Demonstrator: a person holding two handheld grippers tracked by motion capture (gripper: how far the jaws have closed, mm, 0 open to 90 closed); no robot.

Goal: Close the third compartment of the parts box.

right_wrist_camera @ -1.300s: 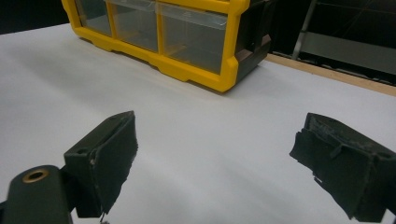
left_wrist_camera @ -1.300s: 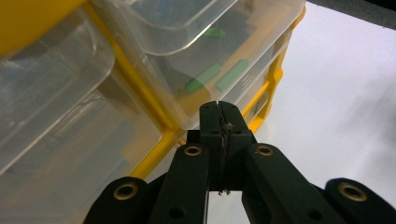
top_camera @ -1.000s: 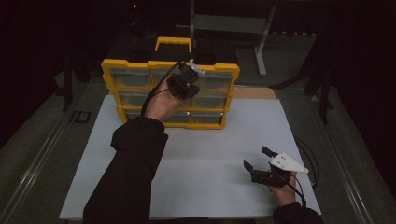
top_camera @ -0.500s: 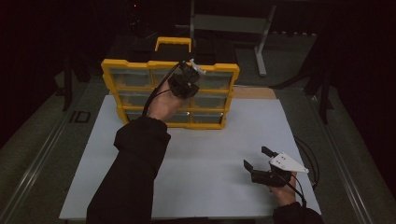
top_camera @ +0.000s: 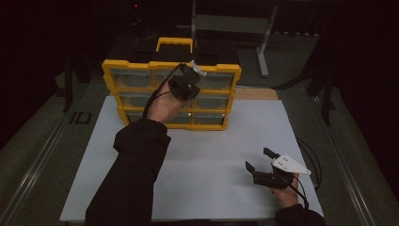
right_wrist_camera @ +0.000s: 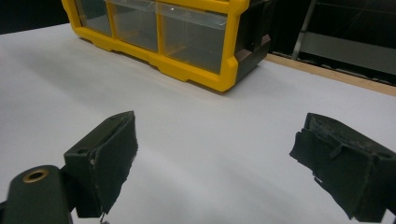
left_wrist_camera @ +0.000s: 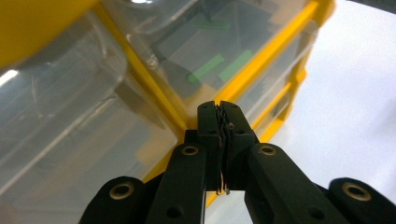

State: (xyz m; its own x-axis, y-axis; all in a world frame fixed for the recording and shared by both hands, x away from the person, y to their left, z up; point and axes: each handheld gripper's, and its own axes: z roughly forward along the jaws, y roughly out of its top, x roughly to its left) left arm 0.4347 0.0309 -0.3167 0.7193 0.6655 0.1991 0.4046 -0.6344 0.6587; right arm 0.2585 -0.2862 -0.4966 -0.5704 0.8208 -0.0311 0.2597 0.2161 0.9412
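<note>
A yellow drawer organizer (top_camera: 127, 66) with clear drawers stands upright at the back of the white board. My left gripper (top_camera: 187, 77) is held up against its front, near the upper middle drawers. In the left gripper view its jaws (left_wrist_camera: 219, 109) are pressed together, tip at a yellow divider (left_wrist_camera: 243, 70) between drawers, with nothing visible between the pads. Green strips (left_wrist_camera: 219, 67) show inside one clear drawer. My right gripper (top_camera: 259, 158) hovers low over the board's front right, open and empty. The right gripper view (right_wrist_camera: 219, 140) looks toward the organizer's lower corner (right_wrist_camera: 196, 70).
The white board (top_camera: 226, 141) covers the table, with a wooden strip (top_camera: 256, 93) at its back right. A grey metal stand (top_camera: 263, 42) rises behind the organizer. A black cable (top_camera: 310, 155) loops off the board's right edge.
</note>
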